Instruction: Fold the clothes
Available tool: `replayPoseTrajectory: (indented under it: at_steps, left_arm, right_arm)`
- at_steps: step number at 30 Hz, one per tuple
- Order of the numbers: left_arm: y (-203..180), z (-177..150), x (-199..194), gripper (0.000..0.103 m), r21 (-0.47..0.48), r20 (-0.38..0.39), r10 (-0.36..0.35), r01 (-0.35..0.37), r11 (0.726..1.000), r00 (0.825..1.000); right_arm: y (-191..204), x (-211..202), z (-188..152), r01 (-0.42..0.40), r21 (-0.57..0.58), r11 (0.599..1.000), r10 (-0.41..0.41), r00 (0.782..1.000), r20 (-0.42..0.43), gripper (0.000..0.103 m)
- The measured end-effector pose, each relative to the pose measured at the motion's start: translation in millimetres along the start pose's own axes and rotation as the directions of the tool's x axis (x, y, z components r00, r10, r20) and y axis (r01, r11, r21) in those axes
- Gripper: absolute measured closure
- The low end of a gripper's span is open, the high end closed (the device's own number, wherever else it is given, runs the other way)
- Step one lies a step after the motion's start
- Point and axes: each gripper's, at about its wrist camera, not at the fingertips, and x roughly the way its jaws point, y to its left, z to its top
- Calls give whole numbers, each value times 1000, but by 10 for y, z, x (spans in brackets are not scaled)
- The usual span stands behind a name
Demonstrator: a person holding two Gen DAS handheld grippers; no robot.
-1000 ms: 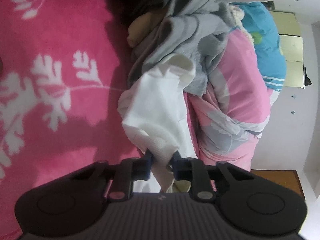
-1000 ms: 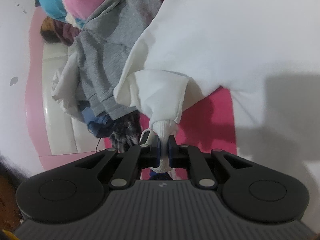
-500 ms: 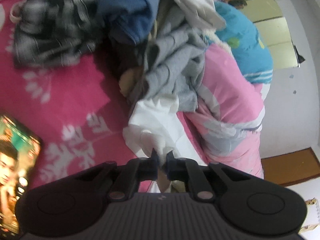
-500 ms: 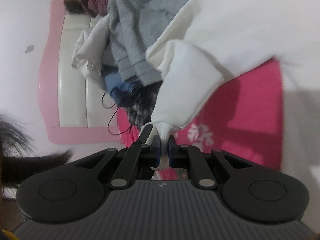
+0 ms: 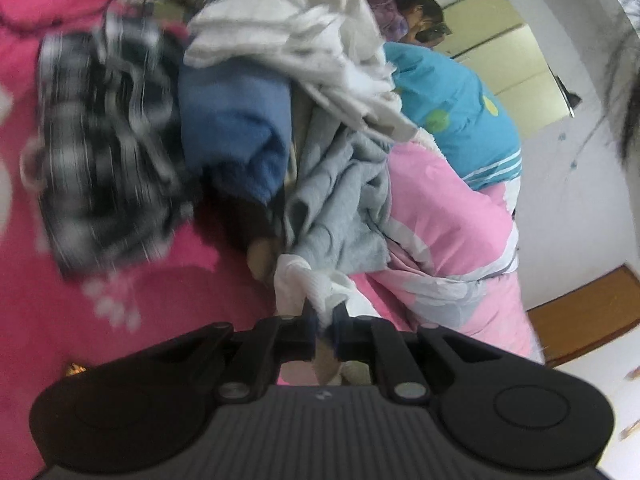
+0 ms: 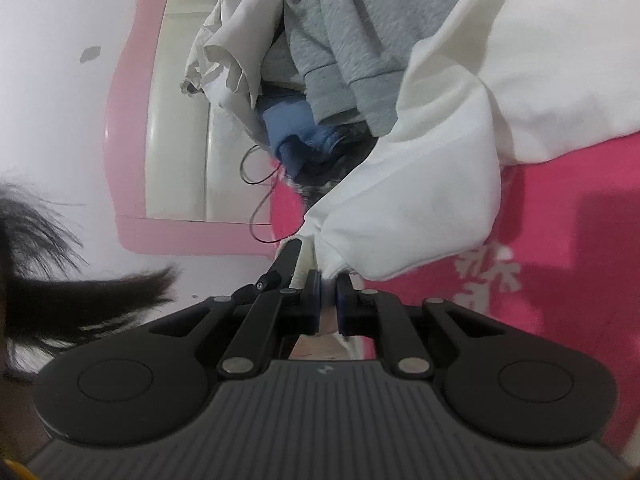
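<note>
Where tools [image 5: 325, 316] [image 6: 328, 294] pinch — heaped laundry [image 5: 336, 184] beside.

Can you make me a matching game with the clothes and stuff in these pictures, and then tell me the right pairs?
Things:
1. white sweatshirt
2. grey garment
3. checked garment
4. bedspread

Descriptions:
A. black and white, blurry, lying on the pink cover
B. bright pink with white leaf shapes
C. pinched by the left gripper and the right gripper
D. crumpled in the pile, just above the white cloth in the left view

Pairs: 1-C, 2-D, 3-A, 4-B
</note>
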Motion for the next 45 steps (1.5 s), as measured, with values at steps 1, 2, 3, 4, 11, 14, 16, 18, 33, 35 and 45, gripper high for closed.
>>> replayPoseTrajectory:
  at_steps: [1, 2, 3, 4, 11, 14, 16, 18, 33, 35, 45]
  left_arm:
    - [-6, 44, -17, 95, 28, 10, 14, -14, 999, 1000]
    - [-12, 89, -34, 95, 57, 21, 27, -29, 998, 999]
    - [-14, 136, -49, 95, 82, 31, 40, -42, 996, 999]
    - [2, 197, -56, 95, 96, 37, 49, -52, 994, 998]
    - [126, 631, -49, 97, 228, 50, 141, -149, 962, 989]
    - [176, 743, -17, 97, 288, 45, 191, -196, 937, 981]
    - [209, 804, 14, 97, 330, 47, 223, -226, 917, 974]
    - [254, 847, 71, 97, 346, 45, 247, -247, 905, 968]
    - [481, 908, 259, 90, 350, 82, 394, -396, 849, 916]
    - [505, 916, 232, 84, 335, 102, 414, -423, 842, 905]
    - [226, 778, -13, 47, 338, 265, 445, -515, 788, 855]
  right_arm:
    - [5, 44, 3, -12, 9, 1000, 12, 1000, -3, 95]
    - [10, 88, 6, -24, 18, 1000, 24, 1000, -5, 95]
    - [16, 132, 9, -35, 27, 999, 36, 999, -7, 94]
    - [21, 177, 12, -47, 36, 998, 47, 999, -10, 94]
    - [21, 316, 71, -51, 66, 997, 49, 999, 22, 88]
    - [-25, 263, 86, -36, 77, 996, 33, 999, 41, 80]
    - [-72, 204, 82, -17, 82, 996, 13, 999, 45, 79]
    - [-120, 131, 74, 9, 85, 996, -13, 999, 49, 78]
    - [-475, -76, -6, 133, 102, 986, -142, 987, 81, 74]
    - [-486, -91, -9, 143, 95, 985, -151, 985, 87, 73]
    - [-459, -269, -35, 220, 13, 976, -219, 968, 123, 72]
